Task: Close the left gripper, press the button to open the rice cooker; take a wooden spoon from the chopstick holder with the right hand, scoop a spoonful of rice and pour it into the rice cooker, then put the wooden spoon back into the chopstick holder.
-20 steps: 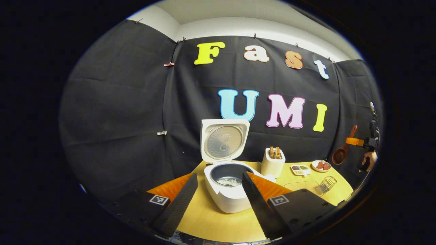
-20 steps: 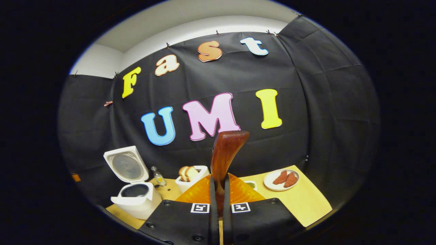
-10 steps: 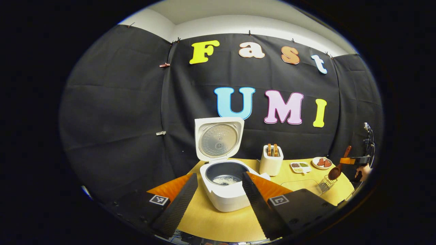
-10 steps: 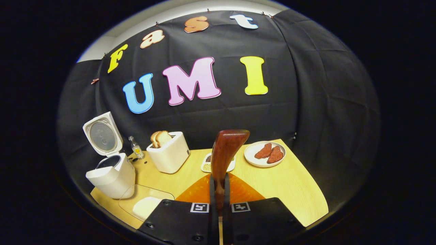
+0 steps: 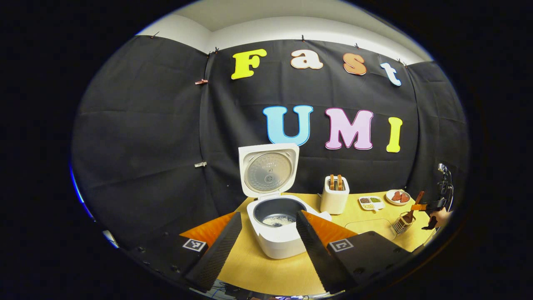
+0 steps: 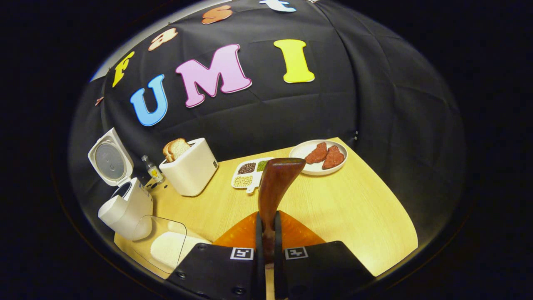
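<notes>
The white rice cooker [image 5: 277, 237] stands with its lid [image 5: 268, 171] up and some rice at the bottom of its pot. My left gripper [image 5: 268, 214] hangs open just in front of it, touching nothing. My right gripper [image 6: 266, 216] is shut on the wooden spoon [image 6: 277, 179], whose handle end sticks out ahead of the fingers. In the left gripper view the right gripper [image 5: 431, 206] is at the far right, holding the wooden spoon [image 5: 410, 210] with its bowl down in the wire chopstick holder [image 5: 400, 224].
On the wooden table [image 6: 358, 208] stand a toaster [image 6: 189, 166] with bread, a small bottle [image 6: 152, 168], a divided dish of grains [image 6: 249, 173] and a plate of meat [image 6: 318, 155]. A clear container of rice [image 6: 166, 246] lies beside the rice cooker [image 6: 125, 206].
My right gripper has come down with the spoon, from high by the wall to the wire holder, so its bowl now sits in the holder. The left gripper has hardly moved.
</notes>
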A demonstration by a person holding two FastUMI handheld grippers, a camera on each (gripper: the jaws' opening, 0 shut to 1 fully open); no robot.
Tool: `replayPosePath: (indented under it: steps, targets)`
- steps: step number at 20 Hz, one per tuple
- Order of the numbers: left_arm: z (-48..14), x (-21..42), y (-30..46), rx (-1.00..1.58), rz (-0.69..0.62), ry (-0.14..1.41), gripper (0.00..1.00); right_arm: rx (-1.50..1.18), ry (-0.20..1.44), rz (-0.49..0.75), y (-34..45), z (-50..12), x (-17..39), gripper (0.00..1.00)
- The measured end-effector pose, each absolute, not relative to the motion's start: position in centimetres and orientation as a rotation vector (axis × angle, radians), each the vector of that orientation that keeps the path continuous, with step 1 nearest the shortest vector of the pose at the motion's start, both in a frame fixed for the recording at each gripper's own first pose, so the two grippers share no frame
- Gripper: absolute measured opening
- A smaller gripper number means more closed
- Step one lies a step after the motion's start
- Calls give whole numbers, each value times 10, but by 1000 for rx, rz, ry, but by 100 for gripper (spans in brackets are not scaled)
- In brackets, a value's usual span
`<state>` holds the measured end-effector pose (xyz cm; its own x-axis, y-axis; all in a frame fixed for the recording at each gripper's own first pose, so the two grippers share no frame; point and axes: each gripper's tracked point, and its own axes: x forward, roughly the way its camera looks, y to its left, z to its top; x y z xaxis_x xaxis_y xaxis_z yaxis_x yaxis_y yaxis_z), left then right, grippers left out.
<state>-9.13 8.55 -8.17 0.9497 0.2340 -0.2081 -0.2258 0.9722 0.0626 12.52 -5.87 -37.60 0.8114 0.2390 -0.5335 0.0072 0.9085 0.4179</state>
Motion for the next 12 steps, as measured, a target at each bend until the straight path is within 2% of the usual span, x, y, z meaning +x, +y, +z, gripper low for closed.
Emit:
replayPosePath:
  steps: [4, 5, 6, 7, 8, 11, 12]
  targets:
    - [-82, -93, 93, 17, 243, 214, 92, 459, 622, 71, -71, -381, 120, 16]
    - [-81, -92, 95, 22, 241, 214, 92, 449, 627, 43, -77, -385, 120, 8]
    - [-82, -93, 97, 29, 239, 214, 92, 445, 637, 23, -83, -385, 115, 25]
    - [-81, -92, 98, 36, 233, 214, 92, 449, 644, 12, -86, -385, 113, 32]
    - [-82, -90, 98, 41, 226, 214, 92, 450, 652, -1, -89, -386, 109, 44]
    - [-81, -81, 101, 36, 197, 208, 91, 445, 646, -56, -103, -384, 97, 95]
    - [-80, -79, 102, 38, 187, 204, 92, 446, 645, -71, -107, -382, 91, 96]
